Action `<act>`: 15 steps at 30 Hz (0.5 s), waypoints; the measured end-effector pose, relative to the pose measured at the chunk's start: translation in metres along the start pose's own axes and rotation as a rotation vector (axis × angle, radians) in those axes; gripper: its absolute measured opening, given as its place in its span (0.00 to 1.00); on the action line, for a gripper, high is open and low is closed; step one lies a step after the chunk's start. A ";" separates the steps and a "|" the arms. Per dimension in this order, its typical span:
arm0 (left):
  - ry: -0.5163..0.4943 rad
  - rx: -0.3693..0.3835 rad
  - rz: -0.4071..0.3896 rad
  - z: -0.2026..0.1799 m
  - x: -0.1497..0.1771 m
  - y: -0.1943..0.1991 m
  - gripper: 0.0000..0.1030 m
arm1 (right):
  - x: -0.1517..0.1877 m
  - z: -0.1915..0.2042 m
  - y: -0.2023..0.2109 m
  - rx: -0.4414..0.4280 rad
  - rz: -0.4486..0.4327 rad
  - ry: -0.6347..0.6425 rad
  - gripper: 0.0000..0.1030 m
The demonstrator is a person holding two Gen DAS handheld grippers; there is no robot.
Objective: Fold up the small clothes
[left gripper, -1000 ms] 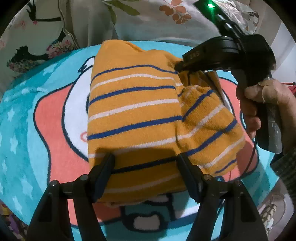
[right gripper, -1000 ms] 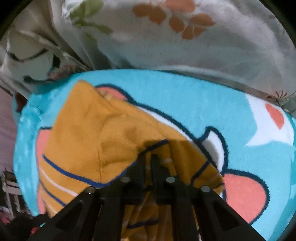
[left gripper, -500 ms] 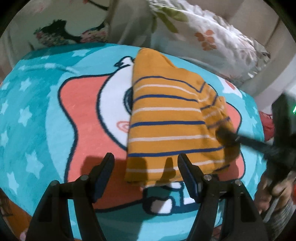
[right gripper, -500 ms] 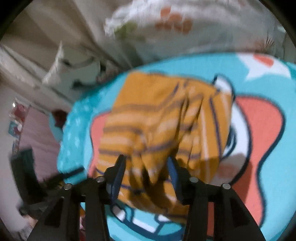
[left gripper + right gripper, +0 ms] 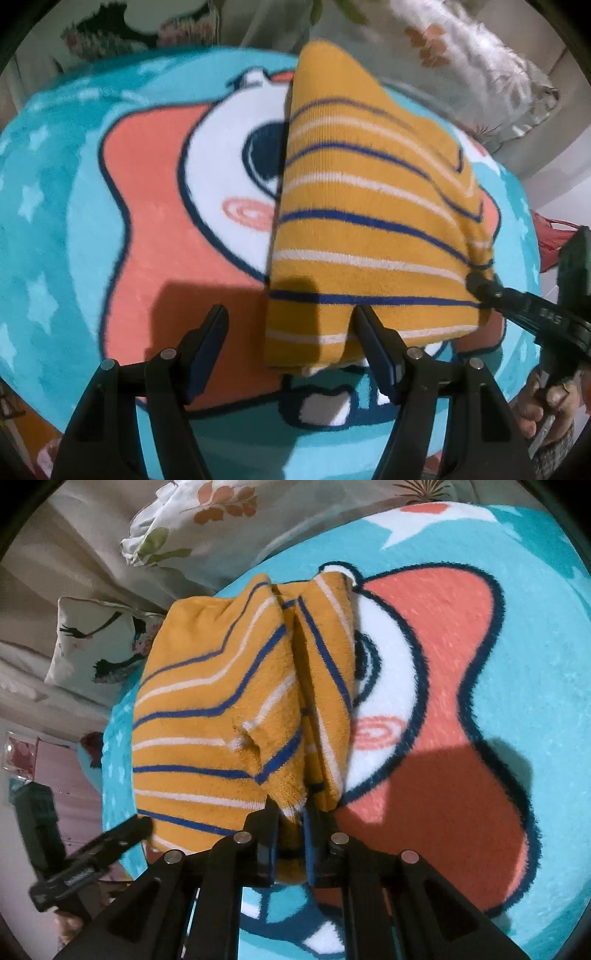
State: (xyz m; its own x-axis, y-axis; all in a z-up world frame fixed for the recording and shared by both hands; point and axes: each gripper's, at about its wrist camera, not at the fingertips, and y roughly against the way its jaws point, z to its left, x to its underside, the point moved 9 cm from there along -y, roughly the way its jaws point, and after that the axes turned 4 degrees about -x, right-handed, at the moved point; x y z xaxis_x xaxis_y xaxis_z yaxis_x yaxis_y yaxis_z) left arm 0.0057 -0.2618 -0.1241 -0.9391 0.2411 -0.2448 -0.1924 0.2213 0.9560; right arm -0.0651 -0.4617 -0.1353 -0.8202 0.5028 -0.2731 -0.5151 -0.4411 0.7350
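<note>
An orange garment with blue and white stripes (image 5: 369, 229) lies folded on a teal rug with a cartoon face (image 5: 155, 206). In the left wrist view my left gripper (image 5: 291, 325) hangs open above the garment's near left corner, and its pads do not touch the cloth. My right gripper (image 5: 476, 286) comes in from the right with its tip at the garment's right edge. In the right wrist view the right gripper (image 5: 290, 823) is shut on a bunched edge of the garment (image 5: 207, 709), which rises in a ridge ahead of it. The left gripper (image 5: 110, 842) shows at lower left.
Floral pillows and bedding (image 5: 461, 66) lie along the far side of the rug (image 5: 535, 657). A hand (image 5: 543, 406) holds the right gripper's handle at the lower right. Something red (image 5: 554, 236) sits past the rug's right edge.
The right gripper has swung from the garment's far right part to its near right edge, bringing cloth along. The left gripper has shifted left, so the garment now lies under its right finger.
</note>
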 end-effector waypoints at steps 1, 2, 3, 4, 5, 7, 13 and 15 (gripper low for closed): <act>0.006 0.005 0.006 0.000 0.000 -0.001 0.67 | 0.000 0.000 0.003 -0.003 0.000 -0.001 0.10; 0.007 0.007 0.008 -0.001 0.001 -0.001 0.68 | 0.000 0.001 0.004 -0.007 0.003 -0.001 0.14; 0.002 0.003 0.005 -0.002 0.001 0.000 0.68 | 0.000 0.000 0.005 -0.010 0.010 0.001 0.16; -0.009 -0.003 -0.003 -0.002 0.001 0.003 0.68 | 0.000 0.000 0.010 -0.012 0.017 0.002 0.20; -0.016 -0.007 -0.010 -0.002 0.000 0.006 0.68 | 0.000 0.003 0.017 -0.015 0.016 0.006 0.26; -0.018 -0.012 -0.021 -0.001 0.000 0.010 0.68 | -0.006 0.022 0.036 -0.017 -0.028 0.061 0.27; 0.020 -0.004 -0.042 0.000 0.004 0.025 0.68 | -0.038 0.082 0.053 0.000 -0.120 0.261 0.27; 0.021 -0.017 -0.063 0.001 0.003 0.033 0.68 | -0.045 0.086 0.032 0.016 -0.095 0.279 0.27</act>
State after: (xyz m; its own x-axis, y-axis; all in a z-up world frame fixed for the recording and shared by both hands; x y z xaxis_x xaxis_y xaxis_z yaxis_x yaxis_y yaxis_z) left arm -0.0032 -0.2527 -0.0929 -0.9309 0.2072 -0.3009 -0.2556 0.2194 0.9416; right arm -0.0238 -0.4344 -0.0461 -0.8063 0.3164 -0.4998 -0.5908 -0.3888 0.7069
